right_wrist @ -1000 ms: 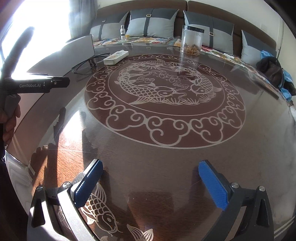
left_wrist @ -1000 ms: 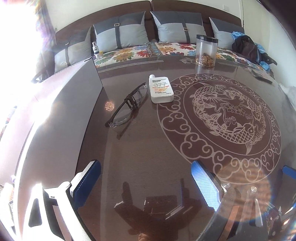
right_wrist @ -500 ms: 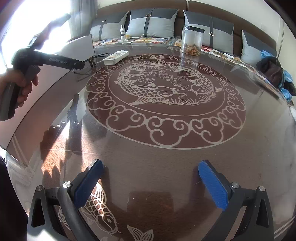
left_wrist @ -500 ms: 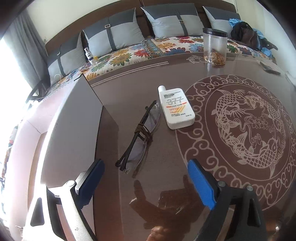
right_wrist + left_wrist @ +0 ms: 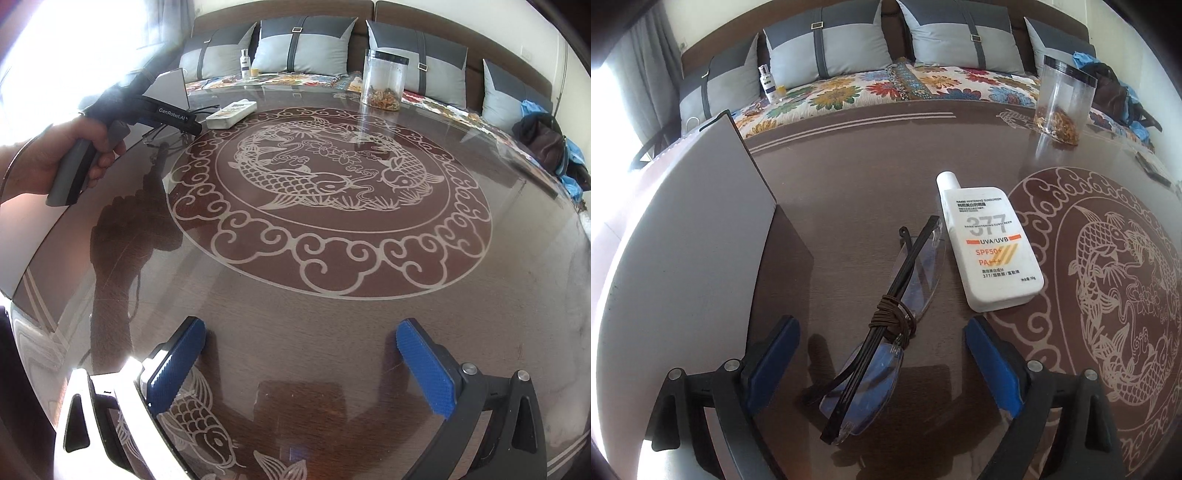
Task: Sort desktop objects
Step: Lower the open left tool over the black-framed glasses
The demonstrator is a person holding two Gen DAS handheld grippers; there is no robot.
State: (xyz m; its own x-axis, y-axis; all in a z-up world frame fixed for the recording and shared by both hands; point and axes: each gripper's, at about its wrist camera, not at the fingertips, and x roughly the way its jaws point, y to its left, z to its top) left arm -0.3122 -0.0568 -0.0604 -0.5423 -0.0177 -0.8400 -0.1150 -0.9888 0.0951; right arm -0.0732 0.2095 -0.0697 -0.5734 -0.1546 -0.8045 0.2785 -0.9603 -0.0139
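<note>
Glossy dark brown wood fills the left wrist view, a polished table (image 5: 849, 184) with a pale carved fish medallion curling down the right side. The left gripper (image 5: 881, 363) hangs low at the bottom of the frame, its blue ribbed pads (image 5: 772, 358) spread wide apart with nothing clamped. Between them lies the near end of the folded glasses (image 5: 882, 328): thin black arms, clear rimless lenses, a brown cord knotted round the middle, running diagonally up toward centre frame. Just right of them lies a flat white plastic sunscreen bottle (image 5: 988, 251), rounded corners, orange print, cap pointing away. A grey matte panel (image 5: 701, 229) stands at the left; a clear cylindrical jar (image 5: 1062, 99) with a black lid sits upper right. Over to the right wrist view: the right gripper (image 5: 301, 363) sits at the bottom edge, textured blue pads (image 5: 177, 365) wide apart, empty, above bare wood. In the upper left a hand (image 5: 55, 158) grips the left gripper's grey handle, its black nose pointing at the glasses and the sunscreen bottle (image 5: 232, 113), while the jar (image 5: 382, 83) stands at top centre.
</note>
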